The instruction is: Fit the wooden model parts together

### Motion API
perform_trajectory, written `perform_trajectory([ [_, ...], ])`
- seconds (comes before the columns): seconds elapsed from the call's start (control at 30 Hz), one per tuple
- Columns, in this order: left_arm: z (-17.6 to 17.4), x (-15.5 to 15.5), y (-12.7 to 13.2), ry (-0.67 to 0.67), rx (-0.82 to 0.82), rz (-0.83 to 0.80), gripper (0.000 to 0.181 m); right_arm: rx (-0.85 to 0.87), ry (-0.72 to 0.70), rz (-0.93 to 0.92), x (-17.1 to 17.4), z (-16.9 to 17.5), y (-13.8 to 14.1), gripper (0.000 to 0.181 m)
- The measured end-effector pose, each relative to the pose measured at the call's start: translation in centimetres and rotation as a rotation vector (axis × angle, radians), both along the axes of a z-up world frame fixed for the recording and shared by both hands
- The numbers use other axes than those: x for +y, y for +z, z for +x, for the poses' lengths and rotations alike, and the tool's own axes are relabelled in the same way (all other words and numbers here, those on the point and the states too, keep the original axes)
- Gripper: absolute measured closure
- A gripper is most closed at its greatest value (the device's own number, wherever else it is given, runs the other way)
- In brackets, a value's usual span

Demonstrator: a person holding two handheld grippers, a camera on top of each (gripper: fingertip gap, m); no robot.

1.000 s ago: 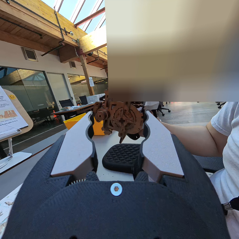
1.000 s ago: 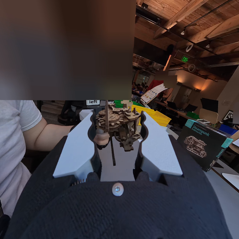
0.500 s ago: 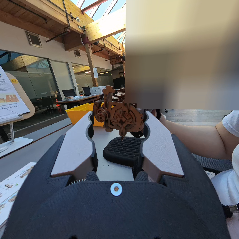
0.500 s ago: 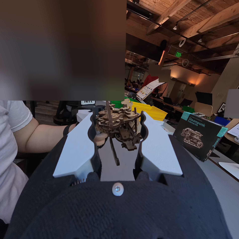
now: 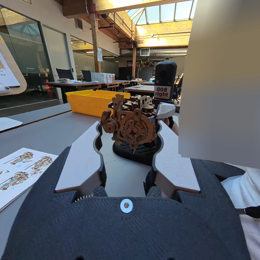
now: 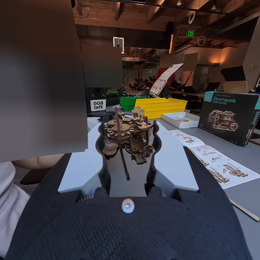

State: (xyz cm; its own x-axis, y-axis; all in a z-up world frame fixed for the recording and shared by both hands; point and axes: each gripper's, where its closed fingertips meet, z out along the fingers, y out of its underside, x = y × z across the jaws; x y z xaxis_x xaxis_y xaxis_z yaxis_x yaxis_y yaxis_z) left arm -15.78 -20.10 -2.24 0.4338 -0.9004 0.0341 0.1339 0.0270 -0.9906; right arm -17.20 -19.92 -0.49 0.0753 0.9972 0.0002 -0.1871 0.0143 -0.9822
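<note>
Left side first: the booklet (image 5: 21, 168) lies flat on the surface (image 5: 46, 135), pages up, likely so the steps can be read while both hands are busy. Now the left gripper (image 5: 128, 129) — it looks clamped on the model (image 5: 129, 126), fingers pressing its 2 flanks, with the big round wheel face turned toward the camera. The model sits just above a black pad (image 5: 135, 153); whether its bottom spike touches the pad, I cannot tell. Behind it stands a yellow bin (image 5: 90, 102).

Across to the right gripper (image 6: 128, 133): it closes around the same model (image 6: 126, 132) from the opposite end. So it's a 2-sided hold, probably to steady the piece while a part is seated.

This view gives what the left one hides: stacked gears on top and a thin rod (image 6: 121, 143) running down through them, its lower end hanging free between the fingers. It also shows a white tray (image 6: 181, 121) and the kit box (image 6: 227, 119) further right. The left view alone shows the wheel face and the pad.
</note>
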Motion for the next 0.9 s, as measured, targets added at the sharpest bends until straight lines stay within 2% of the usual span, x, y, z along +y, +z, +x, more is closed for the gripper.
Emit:
perform_trajectory([
  [0.2,-0.6,0.0,0.7,-0.034,-0.038,0.027,0.103,-0.001,-0.005,0.009,0.3,0.1,0.2,0.114],
  [0.37,-1.2,0.0,0.5,-0.079,0.002,0.047,0.098,-0.031,-0.016,0.033,0.3,0.3,-0.1,0.114],
  [0.53,-1.1,0.2,-1.5,-0.167,0.13,0.052,0.095,-0.155,-0.023,0.124,0.4,0.1,-1.9,0.114],
  [0.67,-0.4,0.2,-2.5,-0.273,0.157,0.027,0.092,-0.259,-0.036,0.221,0.6,-0.2,-3.3,0.114],
  [0.9,0.7,1.6,-4.2,-0.376,0.236,0.048,0.087,-0.31,-0.024,0.358,1.0,-0.3,-3.7,0.114],
])
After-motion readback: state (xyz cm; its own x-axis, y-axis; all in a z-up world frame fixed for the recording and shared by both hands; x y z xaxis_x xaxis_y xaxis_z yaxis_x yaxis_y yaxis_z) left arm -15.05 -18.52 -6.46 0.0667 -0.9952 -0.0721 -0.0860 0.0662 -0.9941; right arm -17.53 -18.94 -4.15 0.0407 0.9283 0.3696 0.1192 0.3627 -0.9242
